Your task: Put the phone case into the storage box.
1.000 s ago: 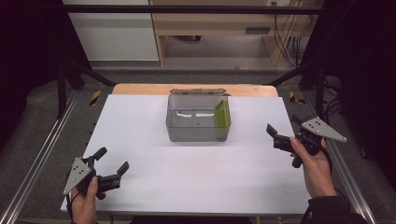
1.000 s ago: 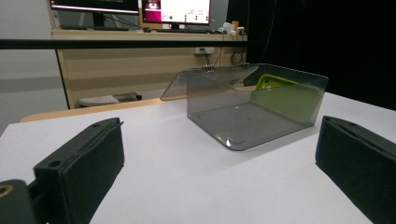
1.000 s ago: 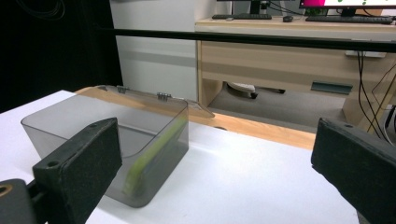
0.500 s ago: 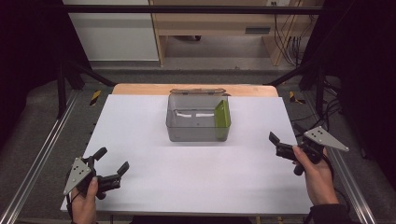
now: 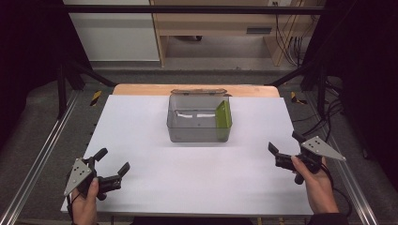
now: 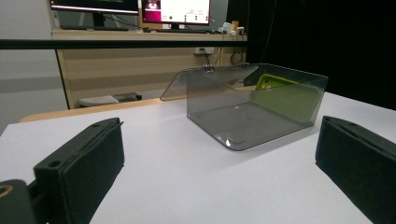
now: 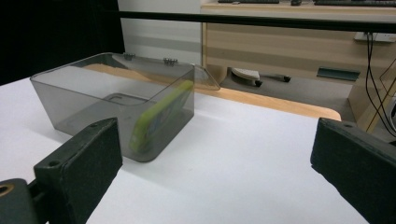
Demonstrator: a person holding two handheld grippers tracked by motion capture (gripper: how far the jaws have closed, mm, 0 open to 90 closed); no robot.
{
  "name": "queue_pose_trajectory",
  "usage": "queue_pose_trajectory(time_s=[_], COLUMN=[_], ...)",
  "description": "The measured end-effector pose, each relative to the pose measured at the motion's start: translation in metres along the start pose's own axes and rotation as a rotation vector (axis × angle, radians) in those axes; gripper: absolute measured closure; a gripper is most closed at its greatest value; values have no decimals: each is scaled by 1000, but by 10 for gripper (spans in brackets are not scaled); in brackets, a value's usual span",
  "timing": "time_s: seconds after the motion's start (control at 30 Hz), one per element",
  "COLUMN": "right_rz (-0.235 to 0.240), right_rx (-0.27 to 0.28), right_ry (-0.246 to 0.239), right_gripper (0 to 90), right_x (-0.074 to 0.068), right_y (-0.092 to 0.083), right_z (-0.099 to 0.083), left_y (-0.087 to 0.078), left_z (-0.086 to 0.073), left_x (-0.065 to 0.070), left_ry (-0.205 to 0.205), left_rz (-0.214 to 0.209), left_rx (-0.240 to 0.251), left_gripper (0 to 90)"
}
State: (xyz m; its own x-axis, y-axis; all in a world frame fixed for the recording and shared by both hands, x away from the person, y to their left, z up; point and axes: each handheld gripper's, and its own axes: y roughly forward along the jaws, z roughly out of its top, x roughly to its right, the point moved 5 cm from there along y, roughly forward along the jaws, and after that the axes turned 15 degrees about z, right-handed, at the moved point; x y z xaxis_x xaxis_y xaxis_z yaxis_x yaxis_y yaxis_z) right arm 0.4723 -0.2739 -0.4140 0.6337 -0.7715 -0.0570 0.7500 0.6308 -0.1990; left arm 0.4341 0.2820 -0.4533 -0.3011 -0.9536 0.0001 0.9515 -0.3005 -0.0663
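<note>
Both of your grippers, left (image 5: 109,166) and right (image 5: 285,148), rest with jaws apart and empty at the near table corners, well apart from the lidded grey box (image 5: 199,123) mid-table, where the green phone case (image 5: 223,116) leans against its right-hand wall, nearer your right gripper.

the right tool (image 5: 286,149) has drawn back toward the table's near edge.
</note>
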Motion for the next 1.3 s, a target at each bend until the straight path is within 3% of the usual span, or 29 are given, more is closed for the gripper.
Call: queue_pose_trajectory(time_s=[0.47,0.67,1.3], right_rz=[3,12,73], right_rx=[-14,-24,-34], right_ry=[24,13,-17], right_gripper=[23,24,24], right_x=[-4,-8,-30], right_y=[-3,-2,12], right_z=[-30,-41,-54], left_y=[0,0,0], left_z=[0,0,0], left_x=[0,0,2], left_ry=[0,0,-2], left_rz=[2,2,-1], left_rx=[0,0,-1], left_gripper=[11,10,11])
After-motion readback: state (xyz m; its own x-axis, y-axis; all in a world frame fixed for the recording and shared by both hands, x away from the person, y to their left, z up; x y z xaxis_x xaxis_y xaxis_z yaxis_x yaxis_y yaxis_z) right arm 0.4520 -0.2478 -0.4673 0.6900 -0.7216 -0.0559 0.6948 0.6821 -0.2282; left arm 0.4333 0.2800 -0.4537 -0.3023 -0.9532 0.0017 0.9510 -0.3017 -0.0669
